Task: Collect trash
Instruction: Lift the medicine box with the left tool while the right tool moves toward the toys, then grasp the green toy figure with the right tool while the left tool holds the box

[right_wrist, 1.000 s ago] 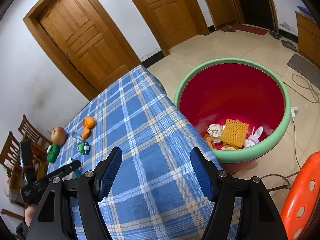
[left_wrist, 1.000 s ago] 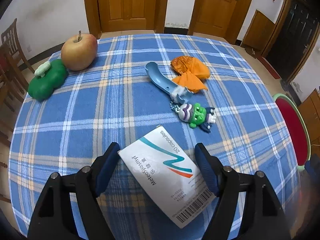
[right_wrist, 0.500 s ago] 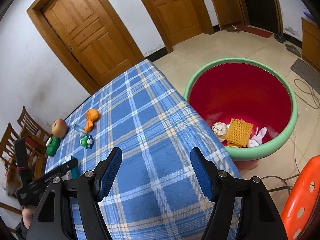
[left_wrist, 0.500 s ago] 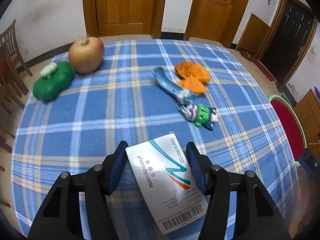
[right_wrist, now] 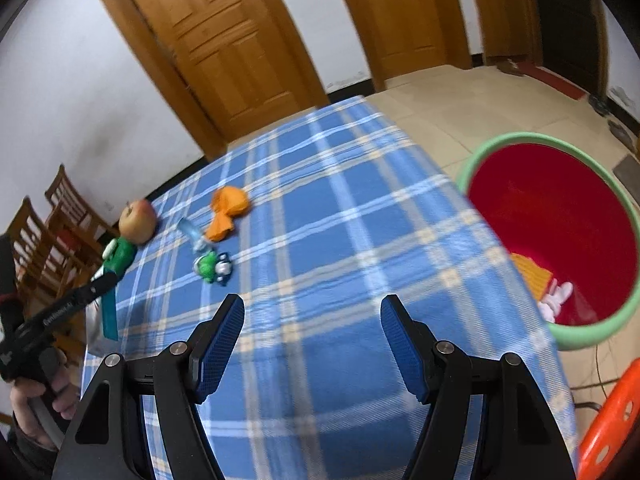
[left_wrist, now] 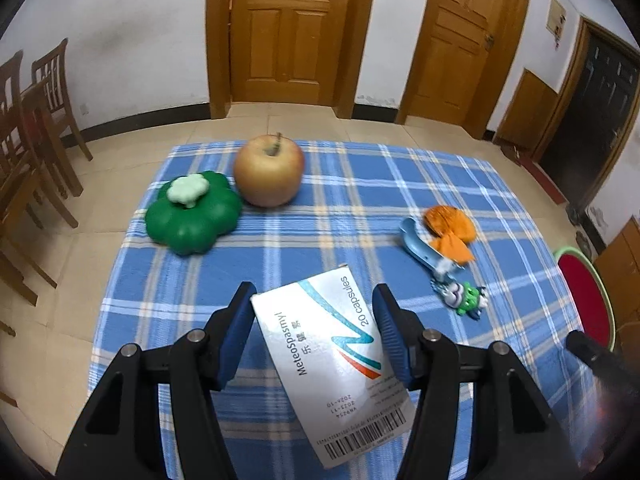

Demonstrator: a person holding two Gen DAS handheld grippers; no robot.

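My left gripper (left_wrist: 313, 292) is shut on a white medicine box (left_wrist: 332, 360), which hangs tilted above the blue plaid tablecloth (left_wrist: 320, 240). An orange wrapper (left_wrist: 450, 230) lies at the right of the table, touching a light blue plastic piece (left_wrist: 418, 244). In the right wrist view my right gripper (right_wrist: 312, 312) stands open over the cloth with nothing between its fingers. The red bin with a green rim (right_wrist: 520, 137) stands on the floor off the table's right edge and holds several scraps. The box (right_wrist: 106, 316) shows edge-on at the far left.
An apple (left_wrist: 268, 170), a green clover-shaped toy (left_wrist: 192, 216) and a small green figure keychain (left_wrist: 464, 298) lie on the cloth. Wooden chairs (left_wrist: 36, 128) stand at the left. An orange stool (right_wrist: 612, 420) is by the bin. A hand (right_wrist: 32, 404) holds the left gripper's handle.
The left jaws closed onto the medicine box and lifted it off the cloth while the view swung left. The right gripper, still open, swung left from the bin toward the table.
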